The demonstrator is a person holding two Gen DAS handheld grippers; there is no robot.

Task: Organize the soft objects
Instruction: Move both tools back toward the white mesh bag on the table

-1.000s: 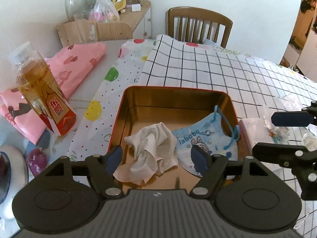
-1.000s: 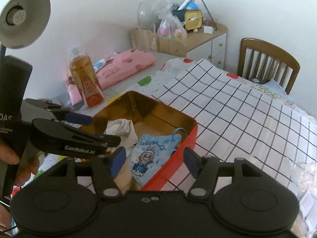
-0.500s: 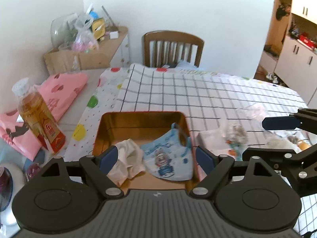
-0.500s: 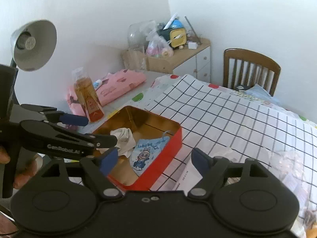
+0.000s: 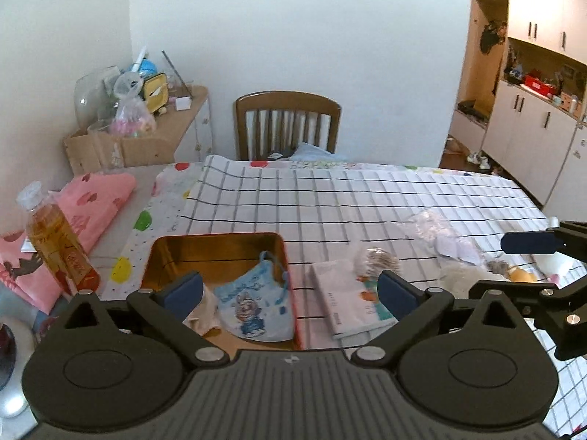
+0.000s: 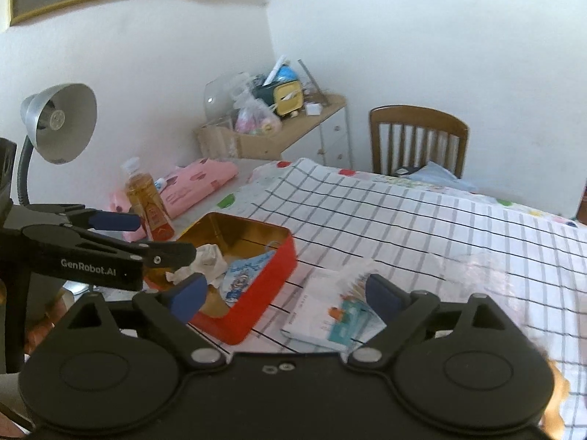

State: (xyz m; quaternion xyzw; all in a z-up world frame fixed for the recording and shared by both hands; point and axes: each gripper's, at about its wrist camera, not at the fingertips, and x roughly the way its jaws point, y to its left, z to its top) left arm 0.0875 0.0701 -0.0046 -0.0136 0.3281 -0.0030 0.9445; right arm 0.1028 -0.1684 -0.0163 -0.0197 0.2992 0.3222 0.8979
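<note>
The left gripper (image 5: 290, 289) hangs above the near edge of the table, jaws spread wide and holding nothing. Between its fingers and slightly ahead sits the red tin (image 5: 216, 242), open-topped, with a blue printed face mask (image 5: 253, 300) and a crumpled beige cloth (image 5: 200, 315) lying inside, touching each other. Just inside the right finger lies a flat tissue packet (image 5: 345, 304) on the checked tablecloth (image 5: 330, 201), beside the tin. Left of the jaws stands a bottle of amber liquid (image 5: 55, 242), upright, just beside folded pink fabric (image 5: 91, 205). Beyond the right finger lie crinkled plastic wrappers (image 5: 436, 231) and small soft things, too blurred to name.

The right gripper (image 6: 282, 293) is also wide open and empty; the tissue packet (image 6: 330, 319) lies between its fingers, the tin (image 6: 256, 293) just inside the left one. A desk lamp (image 6: 58, 124) stands far to its left.

Ahead of both jaws the cloth runs bare to a wooden chair (image 5: 288, 124) at the far edge.

Compared with a second ago, both grippers have pulled back and up: the tin looks smaller and farther, and the packet now shows between the right gripper's fingers.
</note>
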